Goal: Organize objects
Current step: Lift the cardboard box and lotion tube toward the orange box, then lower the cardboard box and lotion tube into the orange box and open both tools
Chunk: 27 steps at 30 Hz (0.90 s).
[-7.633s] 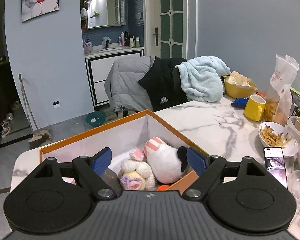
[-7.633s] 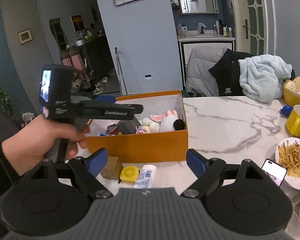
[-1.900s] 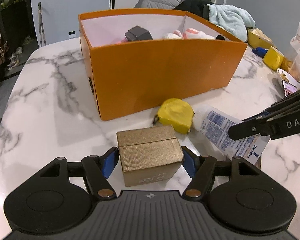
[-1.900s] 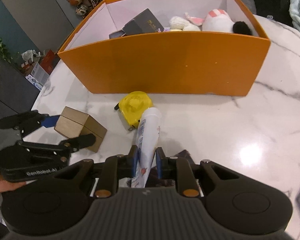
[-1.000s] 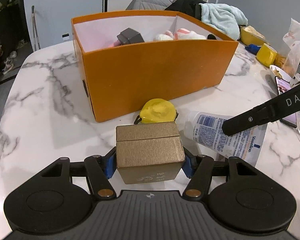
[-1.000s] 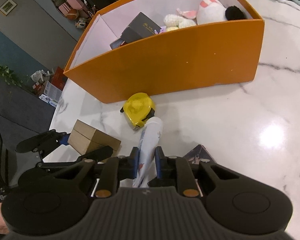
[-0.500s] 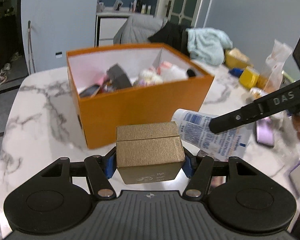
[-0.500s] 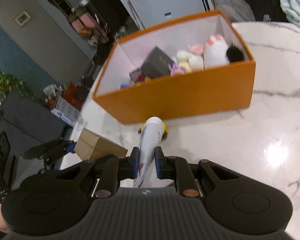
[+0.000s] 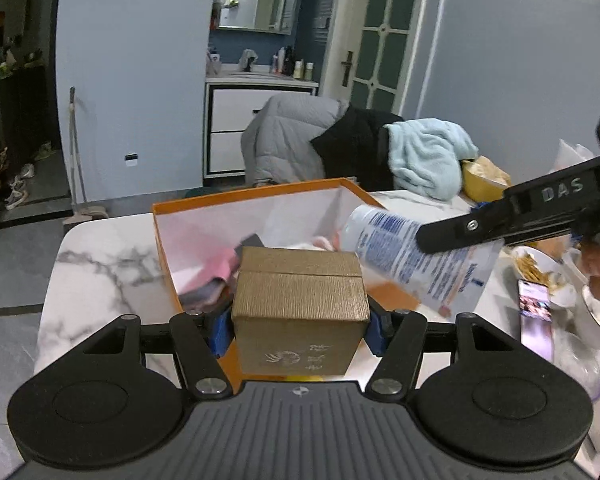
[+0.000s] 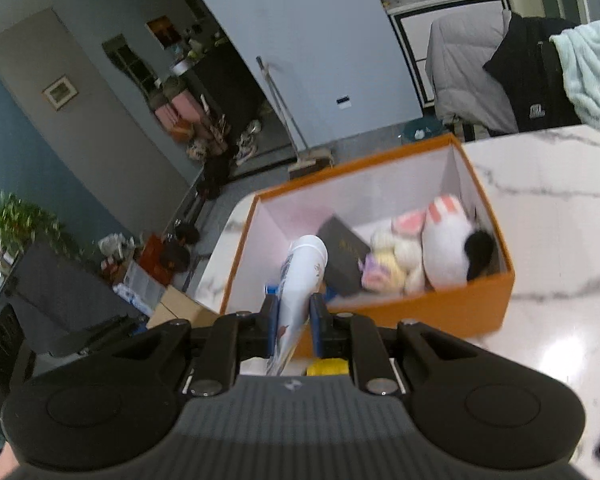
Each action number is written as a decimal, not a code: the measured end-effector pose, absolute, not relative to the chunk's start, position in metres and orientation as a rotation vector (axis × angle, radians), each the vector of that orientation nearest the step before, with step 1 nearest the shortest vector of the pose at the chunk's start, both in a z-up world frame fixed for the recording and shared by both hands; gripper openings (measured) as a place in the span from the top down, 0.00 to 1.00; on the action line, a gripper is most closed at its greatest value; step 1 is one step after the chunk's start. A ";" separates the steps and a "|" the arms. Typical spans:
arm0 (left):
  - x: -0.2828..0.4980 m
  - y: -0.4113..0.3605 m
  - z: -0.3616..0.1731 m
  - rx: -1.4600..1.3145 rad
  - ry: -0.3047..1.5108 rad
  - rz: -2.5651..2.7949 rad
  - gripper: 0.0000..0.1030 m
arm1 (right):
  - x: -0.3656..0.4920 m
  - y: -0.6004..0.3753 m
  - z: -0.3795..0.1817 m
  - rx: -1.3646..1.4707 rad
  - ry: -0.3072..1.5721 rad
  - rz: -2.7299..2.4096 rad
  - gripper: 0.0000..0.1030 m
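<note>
1. The left gripper (image 9: 300, 330) was clamped on a gold box (image 9: 300, 300). Its fingers had just squeezed in a little. The box hid most of both blue pads.
2. The right gripper (image 10: 294, 322) was shut tight on a white tube (image 10: 300, 280), held over the orange box (image 10: 440, 312).
3. The tube hid part of the dark box (image 10: 346, 260) inside.
4. Soft toys (image 10: 440, 240) lay blurry in the orange box.
5. A yellow thing (image 10: 327, 368) peeked out, mostly hidden behind the right gripper.
</note>
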State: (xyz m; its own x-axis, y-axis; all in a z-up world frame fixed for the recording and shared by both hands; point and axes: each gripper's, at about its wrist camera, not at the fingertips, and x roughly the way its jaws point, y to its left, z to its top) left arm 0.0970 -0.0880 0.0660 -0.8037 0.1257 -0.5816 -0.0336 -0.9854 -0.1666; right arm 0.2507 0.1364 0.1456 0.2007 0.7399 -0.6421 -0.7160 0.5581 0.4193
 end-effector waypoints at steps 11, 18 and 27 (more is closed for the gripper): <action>0.042 -0.099 0.046 -1.028 -0.150 2.923 0.32 | 0.295 0.179 0.137 0.049 0.929 0.927 0.83; 0.011 -0.098 0.020 -1.186 -0.045 2.889 0.33 | 0.313 0.204 0.112 0.057 0.969 0.876 0.83; -0.003 -0.092 -0.001 -1.244 0.071 2.881 0.30 | 0.345 0.224 0.081 0.290 1.016 0.704 0.83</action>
State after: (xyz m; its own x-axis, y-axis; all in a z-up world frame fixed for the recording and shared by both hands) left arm -0.0026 -0.0918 -0.0010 -0.6860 -0.0159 -0.7274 -0.0201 -0.9990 0.0408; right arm 0.3454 0.2243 0.0805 0.3332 0.6580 -0.6753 -0.4008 0.7471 0.5302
